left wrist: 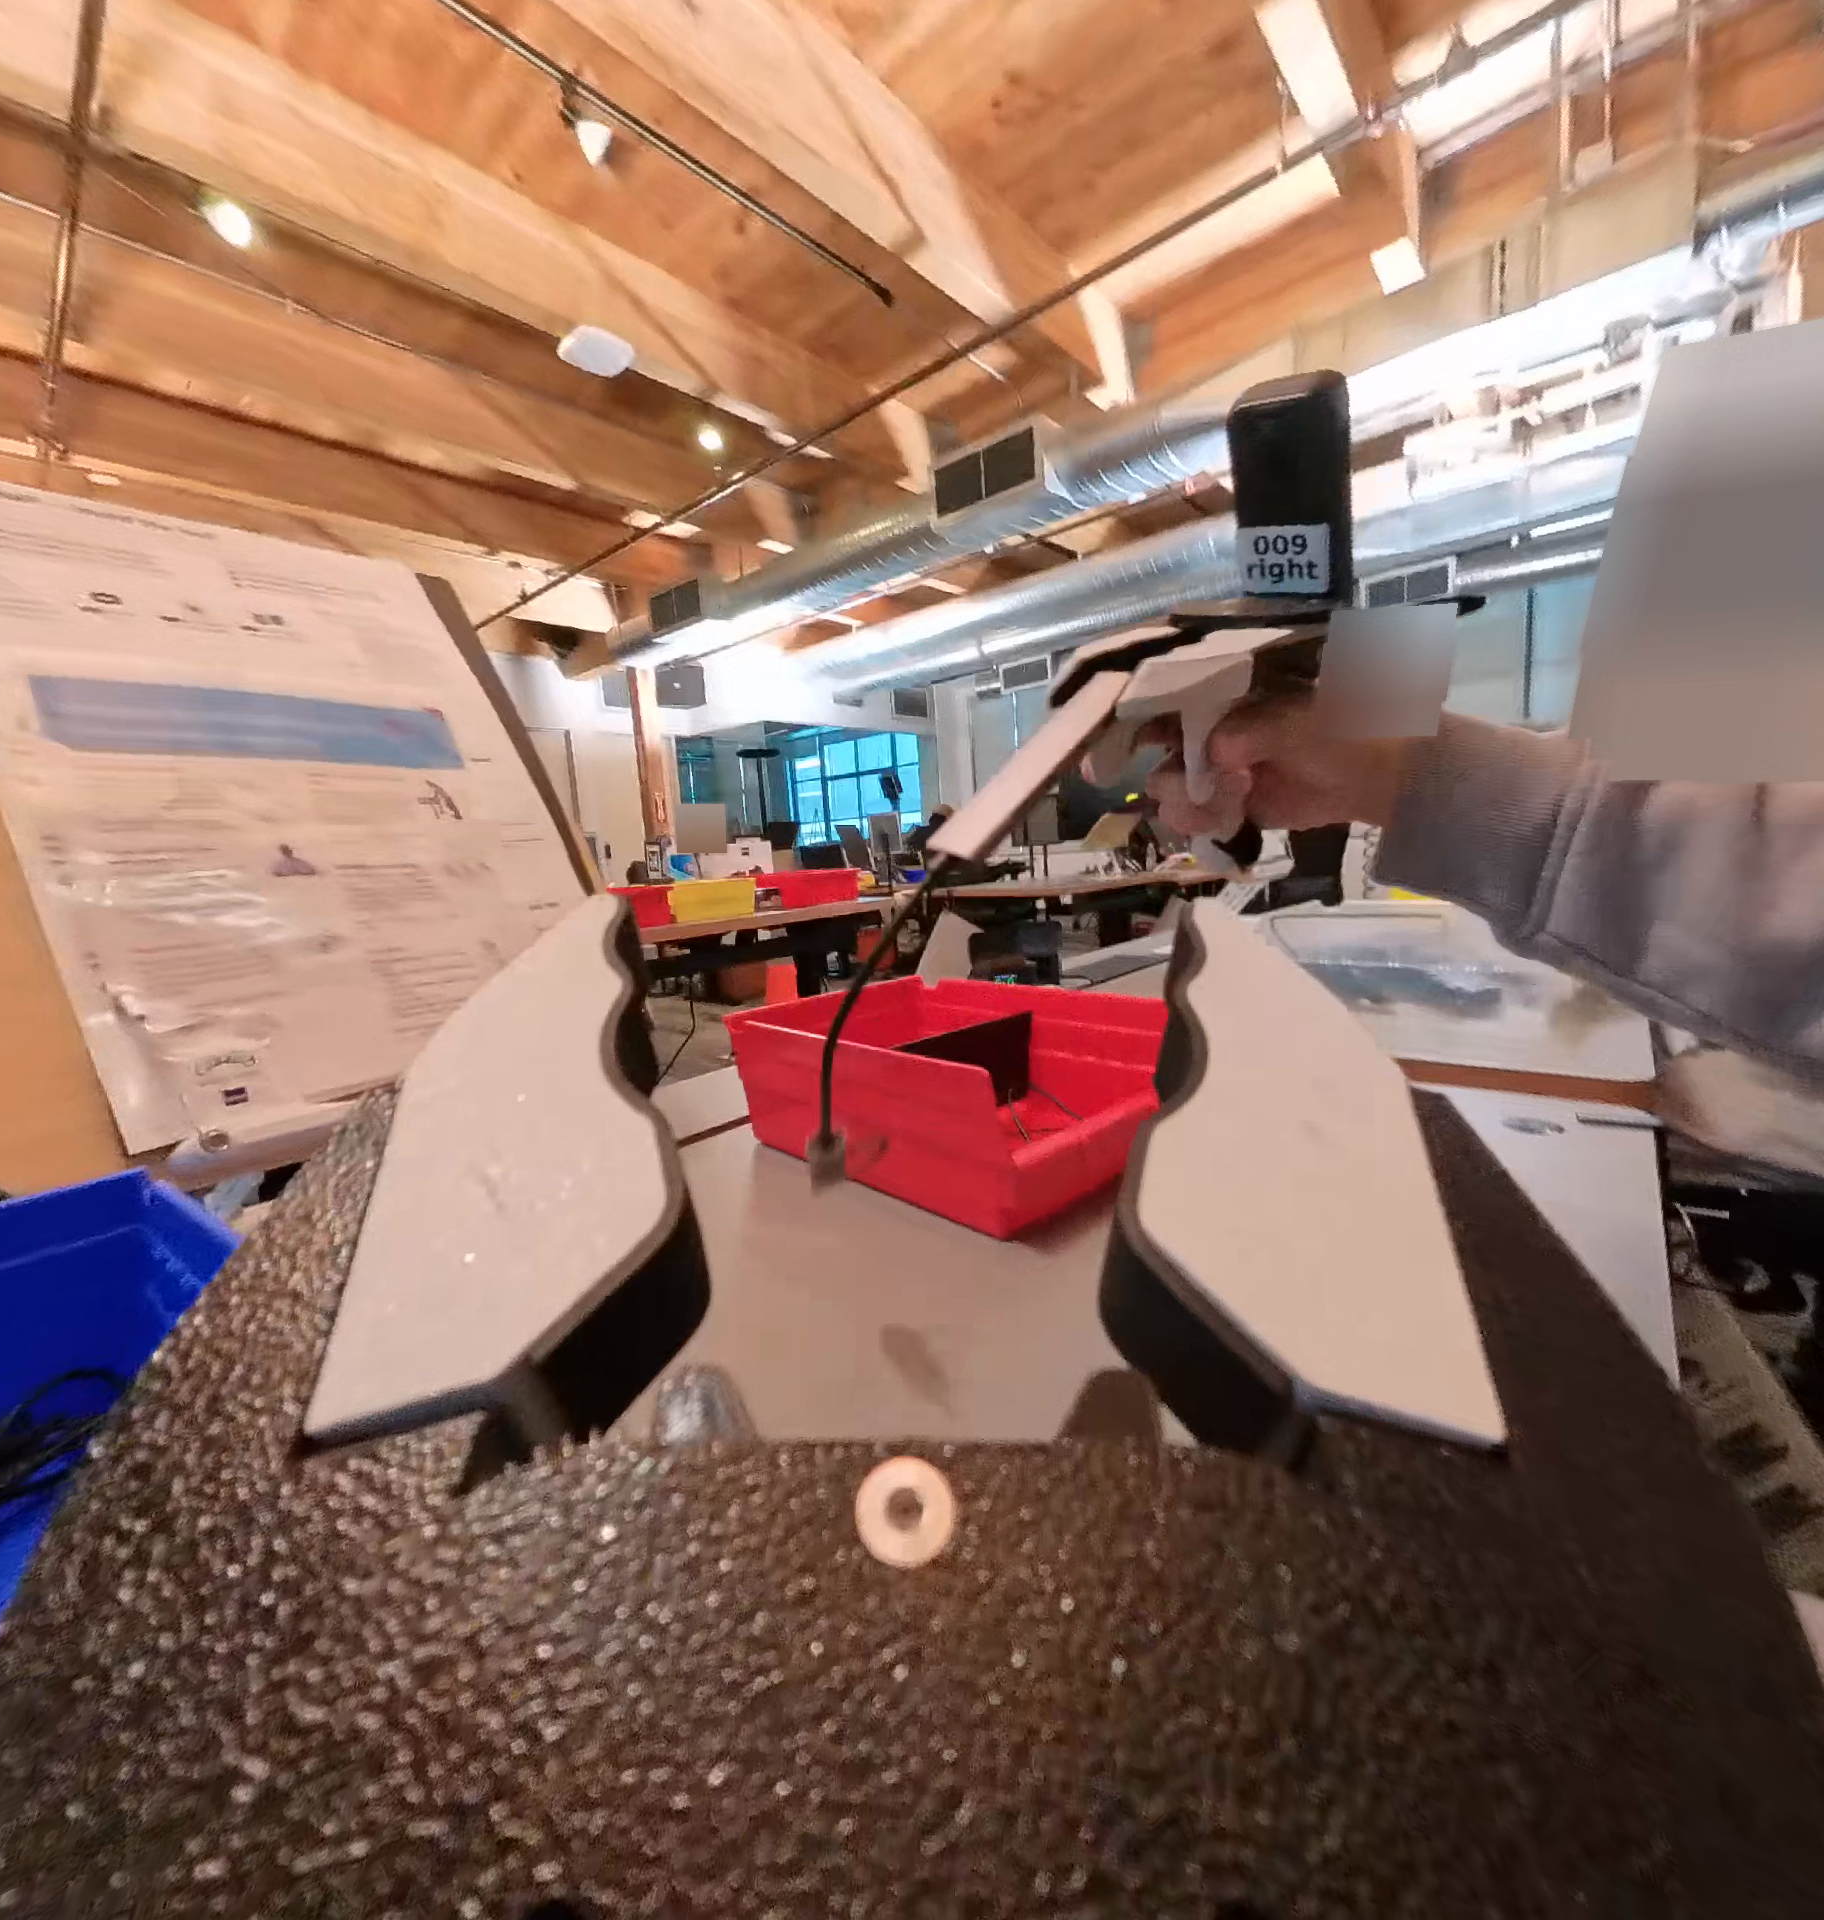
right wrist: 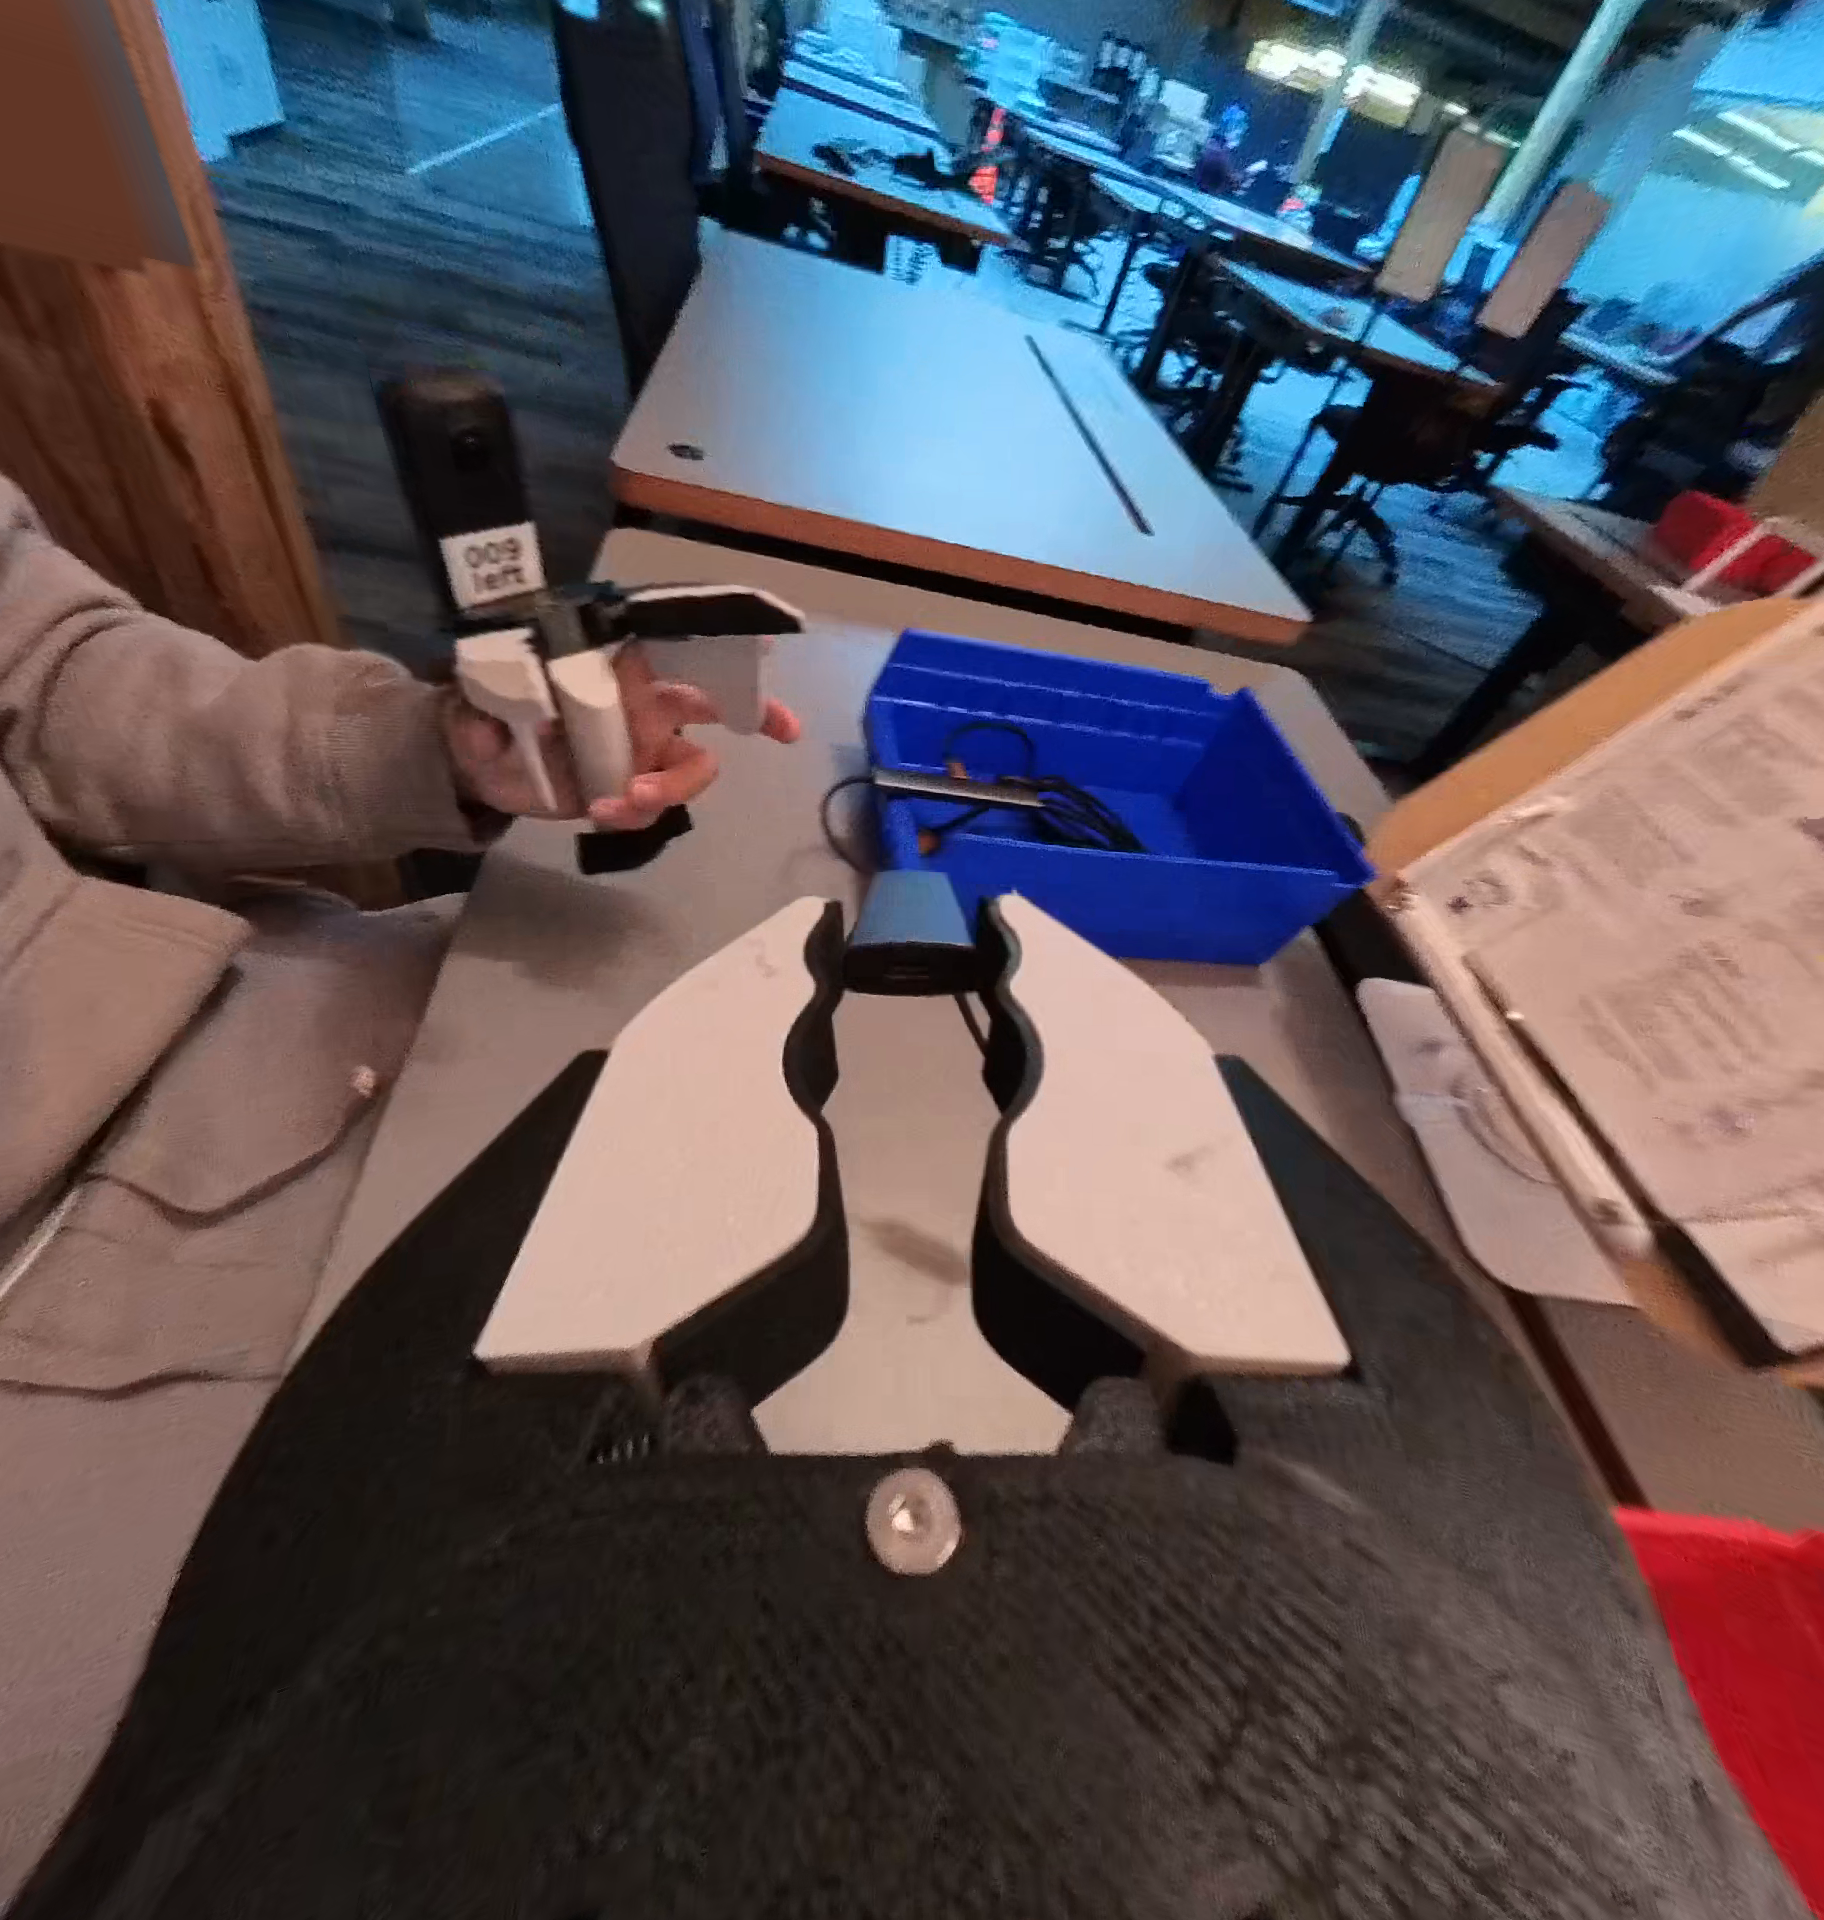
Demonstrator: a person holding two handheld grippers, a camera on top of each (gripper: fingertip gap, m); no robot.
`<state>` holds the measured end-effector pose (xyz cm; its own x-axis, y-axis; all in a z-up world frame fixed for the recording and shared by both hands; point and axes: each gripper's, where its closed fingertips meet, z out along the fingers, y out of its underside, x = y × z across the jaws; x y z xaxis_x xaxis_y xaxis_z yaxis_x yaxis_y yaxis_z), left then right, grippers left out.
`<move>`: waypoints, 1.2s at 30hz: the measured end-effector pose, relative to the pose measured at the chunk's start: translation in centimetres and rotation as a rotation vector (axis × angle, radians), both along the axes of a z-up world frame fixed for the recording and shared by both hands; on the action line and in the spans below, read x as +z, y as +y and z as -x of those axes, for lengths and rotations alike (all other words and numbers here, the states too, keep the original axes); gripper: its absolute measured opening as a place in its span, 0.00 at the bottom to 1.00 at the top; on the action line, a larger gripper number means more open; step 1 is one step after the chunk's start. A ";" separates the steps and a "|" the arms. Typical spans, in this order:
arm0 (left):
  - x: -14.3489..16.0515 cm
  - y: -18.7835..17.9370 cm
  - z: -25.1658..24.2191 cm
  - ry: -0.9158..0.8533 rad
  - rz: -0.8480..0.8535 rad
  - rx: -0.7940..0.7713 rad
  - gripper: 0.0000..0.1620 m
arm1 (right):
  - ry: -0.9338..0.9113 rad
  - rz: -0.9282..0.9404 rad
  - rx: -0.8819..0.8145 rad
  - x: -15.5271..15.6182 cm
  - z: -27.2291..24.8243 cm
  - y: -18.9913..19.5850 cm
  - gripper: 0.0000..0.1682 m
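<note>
Above table (right wrist: pixel 679 1039), right gripper (right wrist: pixel 913 961) pinching adapter (right wrist: pixel 906 935)

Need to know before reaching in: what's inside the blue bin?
Blue bin holds a slim grey bar-shaped device lying over tangled black cables. The near wall hides the floor beneath them.

White printed labels on both tool cameras (left wrist: pixel 1286 488), poster (left wrist: pixel 233 790) text blurred

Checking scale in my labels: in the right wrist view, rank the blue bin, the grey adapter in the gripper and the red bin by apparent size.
1. blue bin
2. red bin, cut off by the frame and nearer the camera, so this rank is unsure
3. grey adapter, pinched in the right gripper
</note>
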<state>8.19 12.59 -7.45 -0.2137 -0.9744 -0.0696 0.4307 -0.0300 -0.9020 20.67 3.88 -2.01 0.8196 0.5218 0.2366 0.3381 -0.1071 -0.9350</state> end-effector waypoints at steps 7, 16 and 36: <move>-3.1 1.3 -1.5 0.096 0.083 -0.013 0.53 | -0.040 -0.081 -0.473 6.0 -15.1 0.1 0.15; -5.3 0.7 -2.4 0.194 -0.011 -0.032 0.47 | 0.032 0.240 -0.947 -4.5 -28.5 1.6 0.15; -7.3 0.6 -3.4 0.261 0.021 -0.054 0.45 | -0.167 0.367 -1.401 -11.6 -36.3 -2.8 0.37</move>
